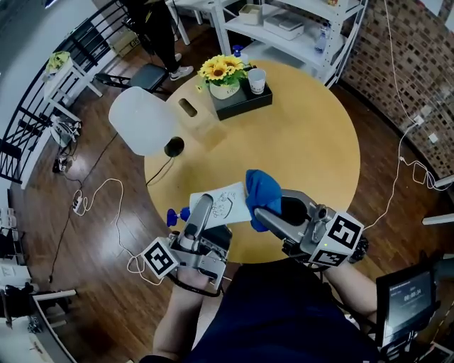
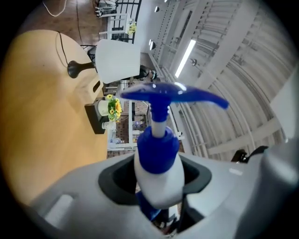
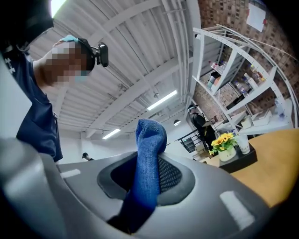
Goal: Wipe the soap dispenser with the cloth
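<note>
Head view is showing my left hand-held gripper (image 1: 202,213) clamping the dispenser (image 1: 228,202) sideways above the desk (image 1: 305,142) edge, baring its side, while my right hand-held gripper (image 1: 264,213) is pinching the cloth (image 1: 264,188) just beside it, bunched end out for wiping.

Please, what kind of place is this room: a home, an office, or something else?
Probably a loft-style studio or workspace, dressed like a café corner: a round wooden table with a pot of sunflowers, white shelving beside a brick wall, and a high ceiling with strip lights.
</note>
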Motion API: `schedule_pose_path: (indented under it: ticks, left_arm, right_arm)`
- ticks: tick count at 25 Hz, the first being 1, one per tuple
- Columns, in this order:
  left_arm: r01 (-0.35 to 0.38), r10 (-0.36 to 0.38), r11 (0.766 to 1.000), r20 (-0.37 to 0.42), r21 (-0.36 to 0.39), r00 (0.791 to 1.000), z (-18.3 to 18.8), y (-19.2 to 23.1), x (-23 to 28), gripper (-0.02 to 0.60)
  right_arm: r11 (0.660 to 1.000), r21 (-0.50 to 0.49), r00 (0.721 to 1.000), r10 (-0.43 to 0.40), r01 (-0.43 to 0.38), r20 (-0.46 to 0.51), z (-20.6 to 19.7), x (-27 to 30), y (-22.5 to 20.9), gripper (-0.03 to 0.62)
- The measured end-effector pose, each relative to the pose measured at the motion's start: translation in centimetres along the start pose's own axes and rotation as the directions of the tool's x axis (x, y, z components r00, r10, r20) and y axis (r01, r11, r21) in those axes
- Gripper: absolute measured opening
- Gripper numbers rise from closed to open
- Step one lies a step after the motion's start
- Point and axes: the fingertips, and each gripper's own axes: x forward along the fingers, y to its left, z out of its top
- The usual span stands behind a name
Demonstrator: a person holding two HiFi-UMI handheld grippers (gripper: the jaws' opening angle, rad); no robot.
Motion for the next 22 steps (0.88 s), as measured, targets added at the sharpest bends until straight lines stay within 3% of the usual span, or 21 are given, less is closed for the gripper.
schedule_pose_path:
  ticks: [4,8,11,15,18,22]
  left_arm:
    - [0.004,-0.004,1.0,-0.038,0.001,0.999,-1.4,-0.1,0.2,0.204]
    - [0.017,-0.015,1.0,-0.081,0.022,0.997,-2.7,-0.5,0.4,0.204]
    - [-0.005,0.007,0.999,-0.058,0.045,0.998,-2.1,0.2,0.2,0.204]
    - [-0.071,0.07,0.996,0.007,0.055,0.997,0.1,2.3,-0.6,0.204]
    - [-0.112,0.113,0.991,-0.006,0.074,0.994,0.1,3.6,-1.3,0.204]
    - [-0.111,0.115,0.99,-0.051,0.087,0.992,-1.9,4.0,-1.5,0.202]
  right_arm:
    - [0.999,0.036,0.999,-0.029,0.028,0.025,0.5,0.4,-1.4,0.094]
    - [0.979,0.19,0.997,-0.077,0.074,0.008,-1.1,-0.3,-4.5,0.094]
    - [0.966,0.255,0.999,-0.04,0.043,-0.018,-2.9,-1.0,-3.6,0.094]
    - [0.957,0.288,0.997,0.052,-0.032,-0.062,-5.5,-1.2,-0.4,0.094]
    - [0.962,0.263,0.994,0.094,-0.076,-0.055,-5.2,-0.9,0.8,0.094]
    - [0.964,0.26,0.998,0.062,-0.052,-0.027,-4.0,-0.4,-1.0,0.094]
